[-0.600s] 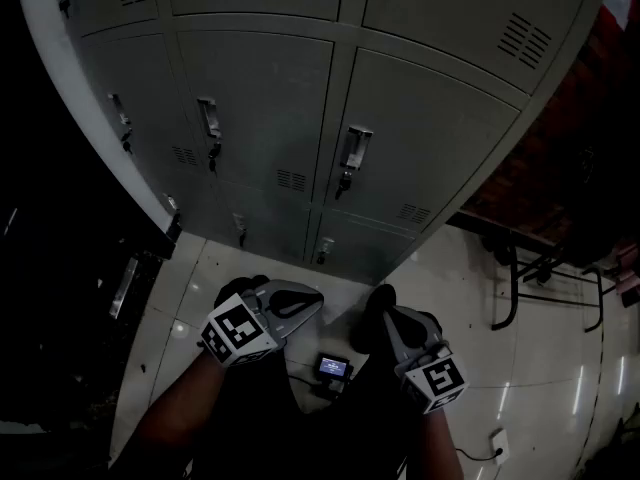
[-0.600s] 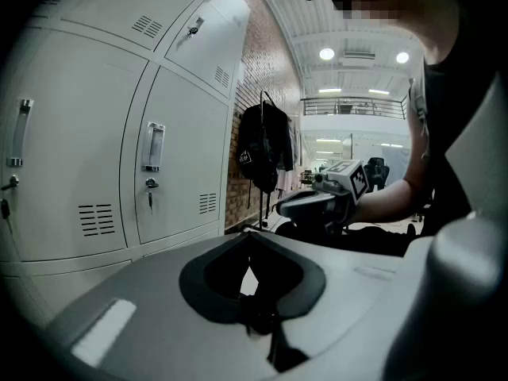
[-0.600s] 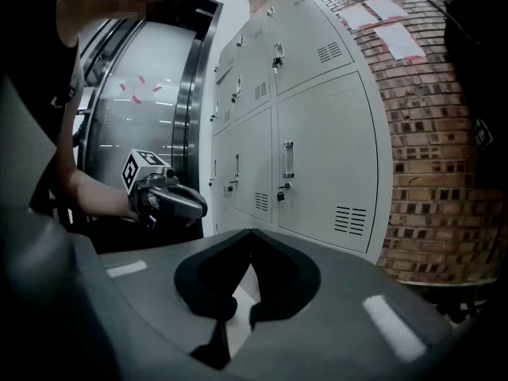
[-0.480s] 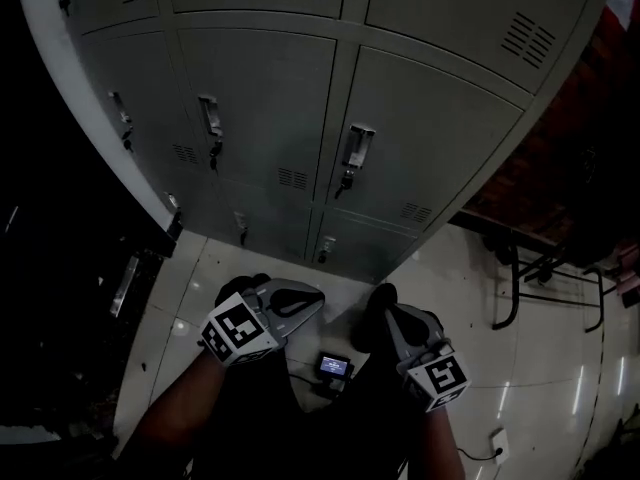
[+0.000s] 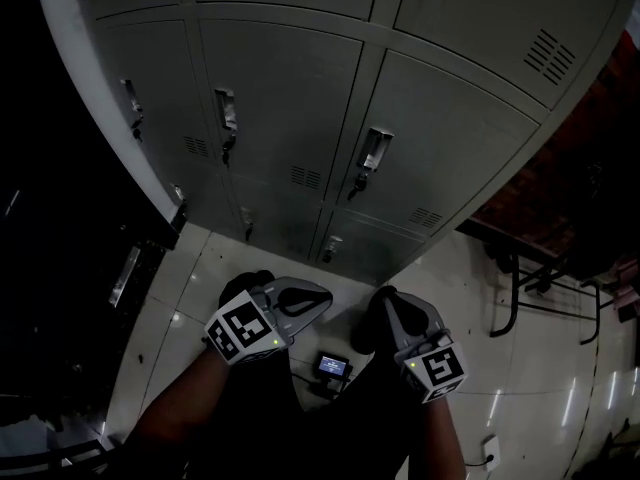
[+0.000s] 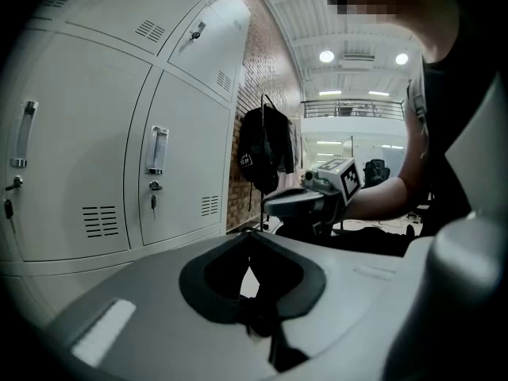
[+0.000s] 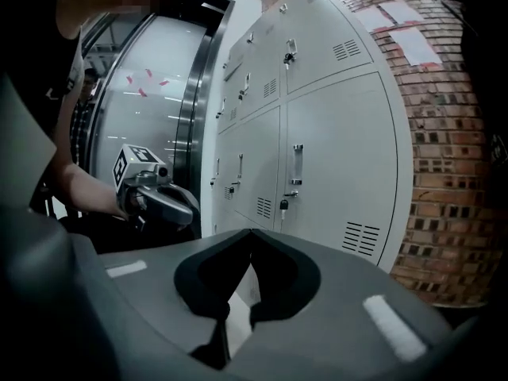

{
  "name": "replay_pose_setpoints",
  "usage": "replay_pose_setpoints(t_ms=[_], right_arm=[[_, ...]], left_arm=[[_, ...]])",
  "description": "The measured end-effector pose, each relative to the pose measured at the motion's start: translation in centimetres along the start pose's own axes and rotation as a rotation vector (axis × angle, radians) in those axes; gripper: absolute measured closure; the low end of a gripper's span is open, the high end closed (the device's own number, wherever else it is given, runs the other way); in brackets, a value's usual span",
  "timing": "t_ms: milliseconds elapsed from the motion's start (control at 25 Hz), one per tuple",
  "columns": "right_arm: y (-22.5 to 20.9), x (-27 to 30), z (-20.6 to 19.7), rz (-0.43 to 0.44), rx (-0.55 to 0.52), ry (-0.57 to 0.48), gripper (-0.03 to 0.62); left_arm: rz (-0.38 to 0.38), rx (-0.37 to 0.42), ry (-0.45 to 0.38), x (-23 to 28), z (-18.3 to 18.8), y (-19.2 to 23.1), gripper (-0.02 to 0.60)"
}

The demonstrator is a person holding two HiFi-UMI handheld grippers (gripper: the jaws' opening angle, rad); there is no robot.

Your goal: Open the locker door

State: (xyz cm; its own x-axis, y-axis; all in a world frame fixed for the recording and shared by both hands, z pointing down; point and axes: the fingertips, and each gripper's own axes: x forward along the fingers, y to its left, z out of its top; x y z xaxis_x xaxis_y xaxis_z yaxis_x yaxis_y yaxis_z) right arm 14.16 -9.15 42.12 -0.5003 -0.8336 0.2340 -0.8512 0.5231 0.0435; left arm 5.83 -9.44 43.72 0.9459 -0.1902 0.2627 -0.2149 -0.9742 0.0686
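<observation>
A bank of grey locker doors stands in front of me, all closed. The middle doors each carry an upright metal handle with a key hanging in the lock below. My left gripper and right gripper are held low over the floor, well short of the lockers. In the left gripper view the jaws of the left gripper meet at the tips with nothing between them. The right gripper is likewise shut and empty, with a locker handle far ahead.
A small device with a lit screen lies on the white tiled floor between my arms. Black metal furniture legs stand at the right before a brick wall. A dark glass door is at the left. A black bag hangs beside the lockers.
The lockers sit a little lower and further right in the head view, so more of the upper doors shows. Both grippers stay low and shut, hardly moved.
</observation>
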Motion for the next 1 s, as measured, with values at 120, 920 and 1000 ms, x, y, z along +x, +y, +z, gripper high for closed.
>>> replay_pose_setpoints(t_ms=[120, 920, 1000], right_arm=[[0.2, 0.9, 0.3, 0.0, -0.023, 0.012, 0.589], [-5.6, 13.9, 3.6, -0.262, -0.881, 0.36, 0.517], [-6.3, 15.0, 4.3, -0.301, -0.988, 0.381, 0.505]], left_arm=[[-0.002, -0.002, -0.012, -0.2, 0.4, 0.0, 0.569], [0.008, -0.008, -0.05, -1.0, 0.8, 0.1, 0.569], [0.01, -0.009, -0.054, -1.1, 0.8, 0.2, 0.569]])
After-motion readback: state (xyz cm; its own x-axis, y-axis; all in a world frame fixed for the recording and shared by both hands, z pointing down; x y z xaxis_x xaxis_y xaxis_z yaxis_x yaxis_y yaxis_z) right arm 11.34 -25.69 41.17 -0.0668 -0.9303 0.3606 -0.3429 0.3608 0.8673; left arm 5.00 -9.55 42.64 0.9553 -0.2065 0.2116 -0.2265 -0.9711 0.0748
